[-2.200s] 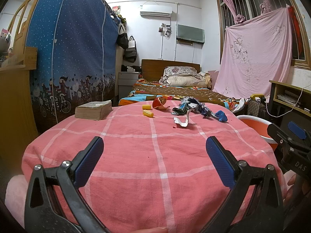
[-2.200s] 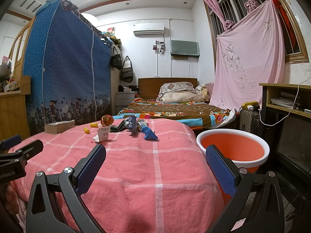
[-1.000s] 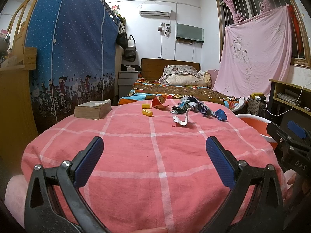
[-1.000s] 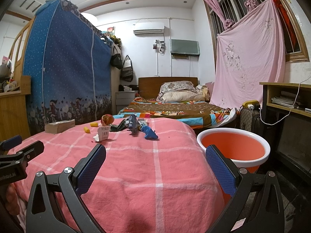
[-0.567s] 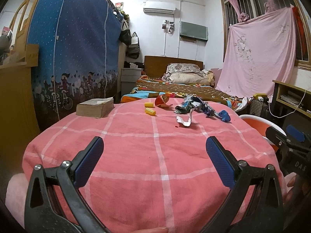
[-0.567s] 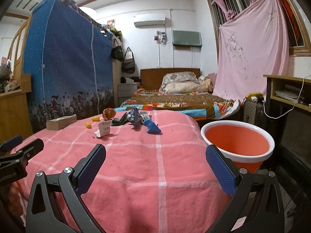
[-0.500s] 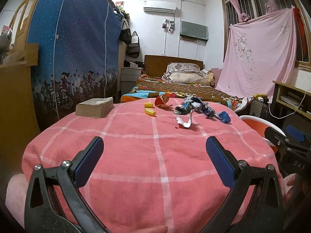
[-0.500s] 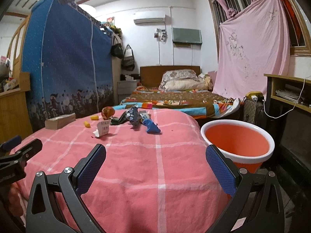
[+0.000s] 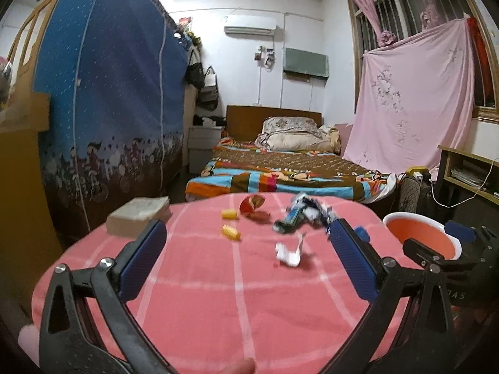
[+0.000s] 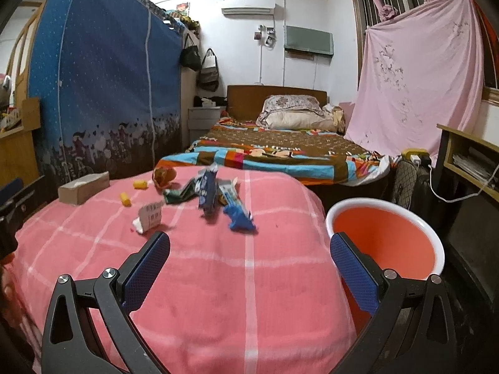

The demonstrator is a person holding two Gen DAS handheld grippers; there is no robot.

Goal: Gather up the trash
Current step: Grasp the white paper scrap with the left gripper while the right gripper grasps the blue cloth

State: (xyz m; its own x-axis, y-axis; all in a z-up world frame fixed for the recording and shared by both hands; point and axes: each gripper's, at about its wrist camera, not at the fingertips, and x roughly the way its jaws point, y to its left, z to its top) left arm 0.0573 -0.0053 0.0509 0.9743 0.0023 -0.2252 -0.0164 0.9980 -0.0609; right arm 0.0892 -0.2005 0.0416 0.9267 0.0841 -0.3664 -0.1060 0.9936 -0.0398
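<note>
Trash lies at the far part of a table under a pink checked cloth [image 9: 218, 296]: a white crumpled paper [image 9: 288, 252] [image 10: 149, 216], a pile of blue-green wrappers [image 9: 304, 216] [image 10: 205, 191], a blue wrapper [image 10: 238, 218], two yellow pieces [image 9: 230, 232] [image 10: 125, 199] and a red-orange wrapper [image 9: 252, 204] [image 10: 163, 176]. An orange basin with a white rim [image 10: 385, 237] [image 9: 421, 238] stands at the table's right. My left gripper [image 9: 248, 260] and right gripper [image 10: 249, 268] are both open and empty, above the near part of the cloth.
A thick book [image 9: 138, 216] [image 10: 83, 188] lies at the table's far left. A bed [image 10: 280, 149] stands behind the table, a blue wardrobe [image 9: 103, 109] on the left and a wooden shelf [image 10: 471, 162] on the right. The right gripper shows in the left wrist view [image 9: 449, 255].
Both grippers have risen and tilted down and moved forward; the trash and the basin now look nearer and lower. Both stay open and empty.
</note>
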